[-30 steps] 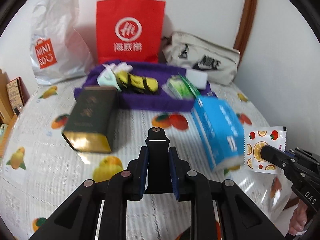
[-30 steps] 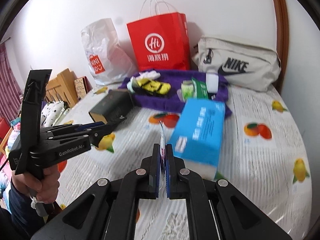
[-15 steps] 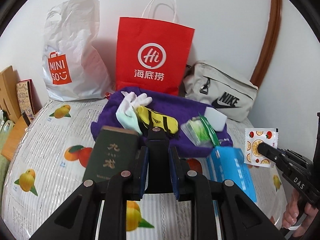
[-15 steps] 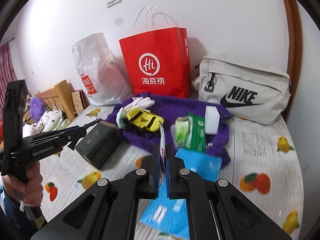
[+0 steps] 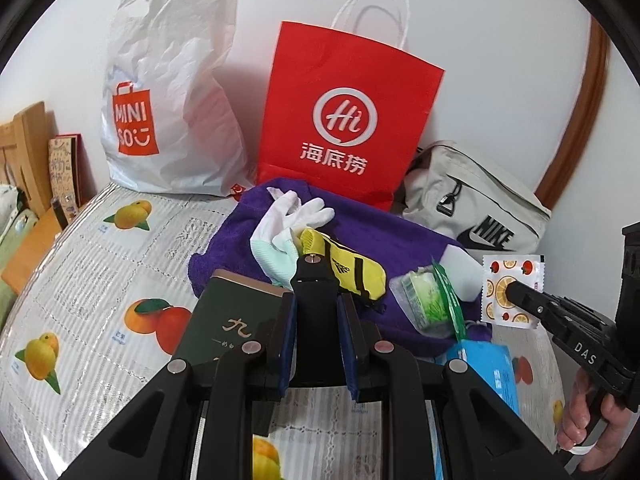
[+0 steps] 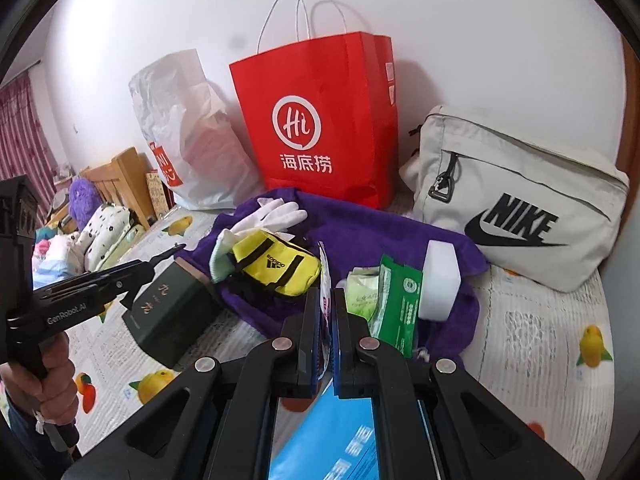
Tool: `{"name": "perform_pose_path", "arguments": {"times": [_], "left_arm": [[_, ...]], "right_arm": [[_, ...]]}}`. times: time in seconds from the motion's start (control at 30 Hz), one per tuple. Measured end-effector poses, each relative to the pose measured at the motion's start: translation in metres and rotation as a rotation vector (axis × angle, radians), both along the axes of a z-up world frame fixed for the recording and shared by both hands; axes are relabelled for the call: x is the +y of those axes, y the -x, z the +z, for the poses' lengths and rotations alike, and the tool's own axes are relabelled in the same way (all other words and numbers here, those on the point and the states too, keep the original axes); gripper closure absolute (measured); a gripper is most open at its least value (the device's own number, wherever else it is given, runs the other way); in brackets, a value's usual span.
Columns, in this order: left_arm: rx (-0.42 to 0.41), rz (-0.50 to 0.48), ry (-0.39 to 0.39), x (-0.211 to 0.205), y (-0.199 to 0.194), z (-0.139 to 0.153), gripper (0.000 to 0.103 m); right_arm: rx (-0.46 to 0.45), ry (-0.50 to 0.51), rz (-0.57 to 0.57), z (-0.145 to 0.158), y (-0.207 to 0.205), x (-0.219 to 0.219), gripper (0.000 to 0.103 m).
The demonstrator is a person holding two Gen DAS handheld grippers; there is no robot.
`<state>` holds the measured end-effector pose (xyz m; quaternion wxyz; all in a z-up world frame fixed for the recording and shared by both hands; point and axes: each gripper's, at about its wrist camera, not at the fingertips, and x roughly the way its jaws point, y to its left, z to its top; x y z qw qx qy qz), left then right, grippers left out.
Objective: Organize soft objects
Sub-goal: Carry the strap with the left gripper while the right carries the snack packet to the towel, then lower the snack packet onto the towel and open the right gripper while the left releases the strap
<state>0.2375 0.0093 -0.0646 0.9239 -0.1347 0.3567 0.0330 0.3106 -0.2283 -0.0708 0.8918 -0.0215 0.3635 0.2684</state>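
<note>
Fruit-print sachet held up over the cluttered table

The right gripper [image 6: 327, 312] pinches the sachet [image 5: 510, 288] above the purple towel [image 6: 360, 232]; the left gripper [image 5: 316, 312] is clamped on a black mount [image 5: 314, 280].

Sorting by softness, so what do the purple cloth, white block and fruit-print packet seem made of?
Purple cloth: likely terry towel, matte, fuzzy, rumpled folds.
White block: probably foam sponge, matte, plain, rounded edges.
Fruit-print packet: glossy plastic film, crimped edges, pinched in the right gripper.

one red paper bag [image 5: 348, 116], one white plastic bag [image 5: 168, 88], one grey Nike bag [image 6: 516, 204], one purple towel [image 5: 384, 232], one yellow pouch [image 6: 276, 266], two grippers
</note>
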Motion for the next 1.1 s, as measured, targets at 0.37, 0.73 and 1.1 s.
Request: {"name": "perform_pose_path", "arguments": {"times": [0.37, 0.73, 1.1], "left_arm": [[0.024, 0.034, 0.002, -0.002, -0.023, -0.010, 0.083], [0.032, -0.005, -0.008, -0.006, -0.057, -0.013, 0.083], [0.051, -0.053, 0.002, -0.021, -0.093, -0.021, 0.083]], "right_arm": [[0.028, -0.002, 0.065, -0.013, -0.043, 0.021, 0.098], [0.103, 0.043, 0.056, -0.042, -0.075, 0.039, 0.098], [0.180, 0.036, 0.031, -0.062, -0.095, 0.027, 0.090]]}}
